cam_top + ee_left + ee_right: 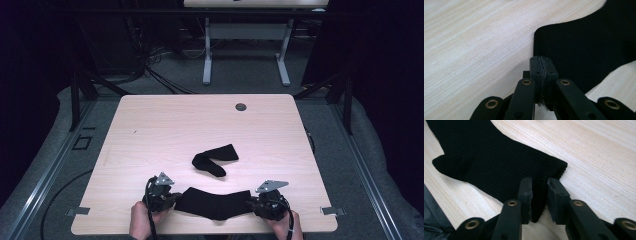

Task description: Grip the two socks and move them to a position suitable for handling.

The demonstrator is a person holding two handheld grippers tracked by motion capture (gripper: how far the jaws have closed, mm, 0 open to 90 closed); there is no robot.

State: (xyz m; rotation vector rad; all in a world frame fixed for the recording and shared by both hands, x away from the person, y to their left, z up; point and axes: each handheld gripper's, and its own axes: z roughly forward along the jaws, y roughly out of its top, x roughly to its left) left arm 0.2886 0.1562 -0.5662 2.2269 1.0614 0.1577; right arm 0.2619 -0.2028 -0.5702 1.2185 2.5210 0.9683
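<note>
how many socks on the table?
2. One black sock lies flat along the near edge, stretched between the left tool and the right tool. The other black sock lies bent near the table's middle, apart from both. None looks hidden.

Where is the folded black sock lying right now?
In the high view the folded black sock lies near the middle of the wooden table, just beyond the flat black sock stretched between the left gripper and the right gripper.
</note>
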